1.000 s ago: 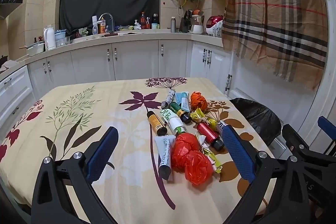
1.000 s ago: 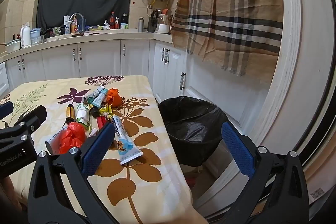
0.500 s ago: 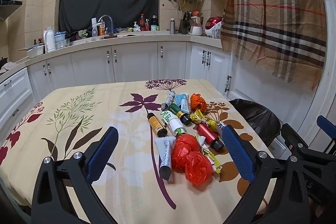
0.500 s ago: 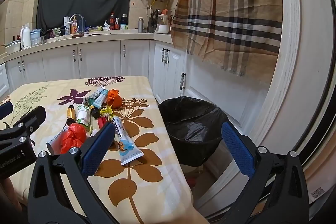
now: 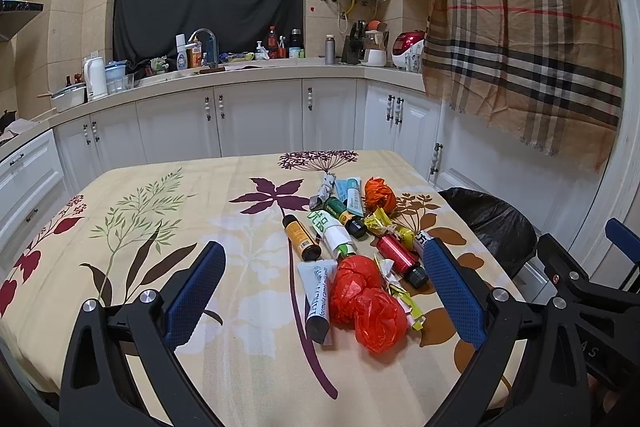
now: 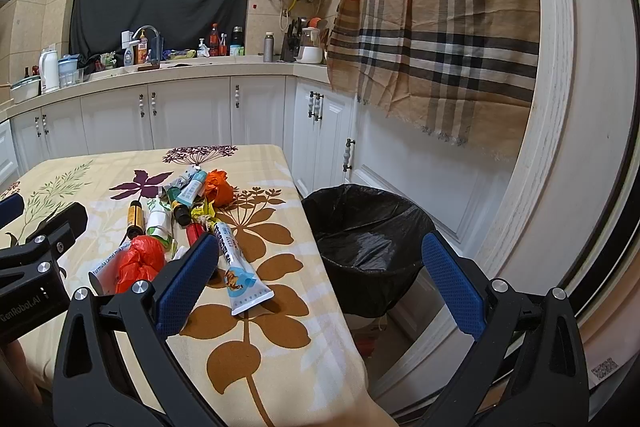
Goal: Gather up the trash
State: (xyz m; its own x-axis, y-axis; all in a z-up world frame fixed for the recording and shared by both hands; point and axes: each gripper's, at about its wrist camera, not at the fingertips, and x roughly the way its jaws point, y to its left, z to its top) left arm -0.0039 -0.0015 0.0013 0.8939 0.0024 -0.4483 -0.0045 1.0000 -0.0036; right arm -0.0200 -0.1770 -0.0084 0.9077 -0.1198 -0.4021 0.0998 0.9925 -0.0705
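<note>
A printed cloth tablecloth [image 5: 168, 227] is lying matt at frame centre. Crumpled red plastic bags [image 5: 366, 297] are glinting thinly beside a smooth white tube [image 6: 240, 271]. At right, the bin liner [image 6: 368, 227] is shining glossy black; the plaid hanging [image 6: 440, 27] is looking like woven cloth.

The left gripper [image 5: 324, 291] is held level with its blue-padded fingers [image 5: 194, 293] spread wide apart and nothing between them. The right gripper [image 6: 320, 287] is held just beside it, level too, jaws equally wide and empty, its black frame visible at the left view's right edge.
</note>
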